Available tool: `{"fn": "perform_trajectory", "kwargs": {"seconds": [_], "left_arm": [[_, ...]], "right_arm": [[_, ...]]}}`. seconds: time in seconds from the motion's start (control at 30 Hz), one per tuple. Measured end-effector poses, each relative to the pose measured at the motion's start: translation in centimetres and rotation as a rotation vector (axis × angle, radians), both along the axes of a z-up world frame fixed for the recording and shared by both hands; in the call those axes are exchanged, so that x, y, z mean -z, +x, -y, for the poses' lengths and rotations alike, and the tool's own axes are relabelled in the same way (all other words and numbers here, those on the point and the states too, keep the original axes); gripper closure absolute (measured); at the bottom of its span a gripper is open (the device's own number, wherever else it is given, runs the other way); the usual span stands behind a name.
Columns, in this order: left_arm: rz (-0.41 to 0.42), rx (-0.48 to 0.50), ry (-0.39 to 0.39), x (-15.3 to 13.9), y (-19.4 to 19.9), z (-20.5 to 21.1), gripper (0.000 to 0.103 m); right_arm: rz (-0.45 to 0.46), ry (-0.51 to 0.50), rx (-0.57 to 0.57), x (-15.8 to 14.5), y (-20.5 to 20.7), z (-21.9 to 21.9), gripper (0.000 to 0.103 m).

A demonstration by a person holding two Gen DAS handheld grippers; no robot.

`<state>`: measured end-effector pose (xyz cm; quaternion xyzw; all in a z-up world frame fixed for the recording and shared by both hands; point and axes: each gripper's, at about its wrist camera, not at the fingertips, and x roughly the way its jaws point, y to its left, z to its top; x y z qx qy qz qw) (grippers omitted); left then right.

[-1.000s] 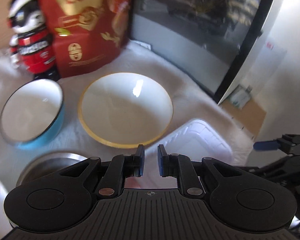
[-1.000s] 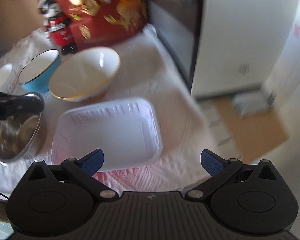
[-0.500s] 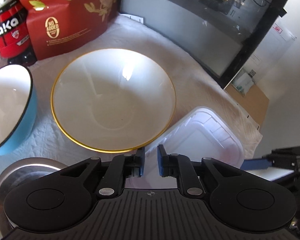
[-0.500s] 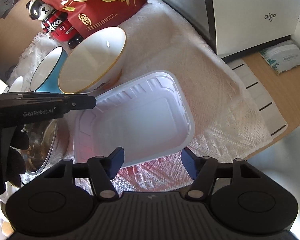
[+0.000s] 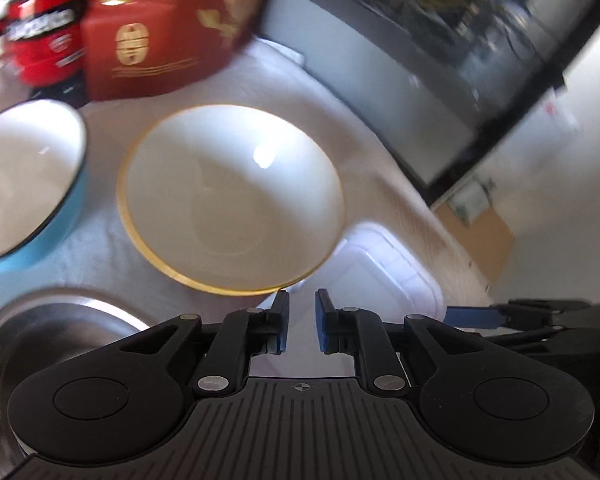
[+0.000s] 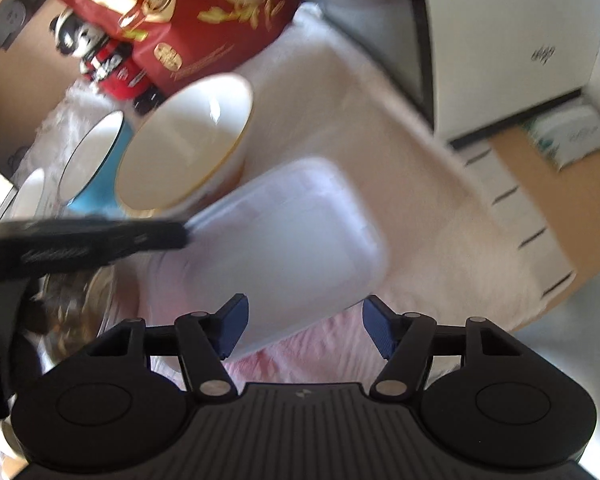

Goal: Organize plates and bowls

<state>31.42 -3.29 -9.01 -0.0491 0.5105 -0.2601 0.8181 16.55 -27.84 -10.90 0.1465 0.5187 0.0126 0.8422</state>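
A white bowl with a yellow rim (image 5: 232,196) (image 6: 184,140) sits on the cloth beside a blue bowl (image 5: 24,176) (image 6: 100,168). In front of them lie a steel bowl (image 5: 60,328) (image 6: 76,304) and a shallow white plastic tray (image 5: 392,268) (image 6: 284,232). My left gripper (image 5: 302,296) (image 6: 182,234) is shut, its tips at the tray's far left corner. Whether they pinch the rim is unclear. My right gripper (image 6: 305,302) stands half open at the tray's near edge, and its pads do not press on it. One of its blue fingers (image 5: 472,317) shows in the left wrist view.
A red snack bag (image 5: 160,32) and a panda-topped red bottle (image 5: 40,40) stand behind the bowls. A dark screen (image 5: 420,60) and a white box (image 6: 500,40) close off the right. The white cloth (image 6: 380,128) ends near the table's edge, where a tissue pack (image 6: 572,140) lies.
My right gripper's jaws narrowed from wide to about half and came up to the tray's near edge. My left gripper moved from over the steel bowl to the tray's corner, staying shut.
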Motion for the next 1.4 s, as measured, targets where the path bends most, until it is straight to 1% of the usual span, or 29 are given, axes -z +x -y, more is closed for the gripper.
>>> {"fn": "perform_trajectory", "kwargs": {"seconds": [0.07, 0.2, 0.33, 0.4, 0.5, 0.63, 0.73, 0.8, 0.87, 0.97, 1.03, 1.1, 1.17, 1.27, 1.33, 1.4], "left_arm": [[0.025, -0.045, 0.022, -0.2, -0.6, -0.5, 0.087], [0.031, -0.057, 0.091, 0.7, -0.3, 0.0, 0.087], [0.012, -0.034, 0.083, 1.7, 0.5, 0.4, 0.087], [0.018, -0.029, 0.080, 2.0, 0.7, 0.5, 0.087], [-0.010, -0.033, 0.046, 2.3, 1.3, 0.2, 0.087], [-0.046, -0.050, -0.003, 2.4, 1.1, -0.1, 0.087], [-0.105, -0.062, -0.061, 2.7, 1.0, -0.1, 0.087], [-0.159, -0.051, -0.099, 3.1, 0.8, 0.5, 0.087], [-0.193, -0.036, -0.118, 3.6, 0.4, 1.2, 0.087], [-0.223, -0.014, -0.144, 4.2, -0.3, 2.4, 0.087], [-0.228, -0.001, -0.162, 4.2, -0.6, 2.9, 0.087], [-0.208, 0.008, -0.156, 3.6, -1.1, 3.1, 0.087], [-0.159, 0.012, -0.134, 2.4, -1.6, 3.0, 0.087], [-0.048, 0.008, -0.088, 0.1, -2.5, 2.0, 0.087], [0.039, -0.006, -0.036, -1.2, -3.0, 1.4, 0.087], [0.107, -0.012, 0.031, -1.8, -3.2, 0.8, 0.087]], "right_arm": [[0.005, -0.011, 0.006, -0.2, 0.4, 0.4, 0.038], [-0.036, -0.010, 0.007, 0.2, 0.9, 0.6, 0.038], [-0.078, 0.017, -0.003, 0.7, 0.7, -0.4, 0.038], [-0.086, 0.024, -0.007, 0.8, 0.4, -1.0, 0.038], [-0.078, 0.023, -0.008, 0.9, 0.0, -1.6, 0.038], [-0.031, 0.021, 0.017, 0.2, 0.1, -1.3, 0.038], [0.006, 0.012, 0.039, -0.5, 0.6, -0.5, 0.038], [0.028, 0.007, 0.048, -0.9, 1.1, 0.1, 0.038], [0.046, 0.000, 0.048, -1.3, 1.8, 0.5, 0.038], [0.063, -0.021, 0.041, -1.5, 2.8, 1.1, 0.038], [0.067, -0.034, 0.040, -1.5, 3.5, 1.3, 0.038], [0.065, -0.047, 0.049, -1.5, 3.9, 1.7, 0.038], [0.064, -0.057, 0.060, -1.5, 3.8, 2.1, 0.036], [0.053, -0.075, 0.076, -1.4, 3.0, 2.3, 0.032], [0.039, -0.065, 0.082, -1.2, 2.4, 2.2, 0.029], [0.030, -0.057, 0.085, -0.9, 1.7, 1.9, 0.026]]}}
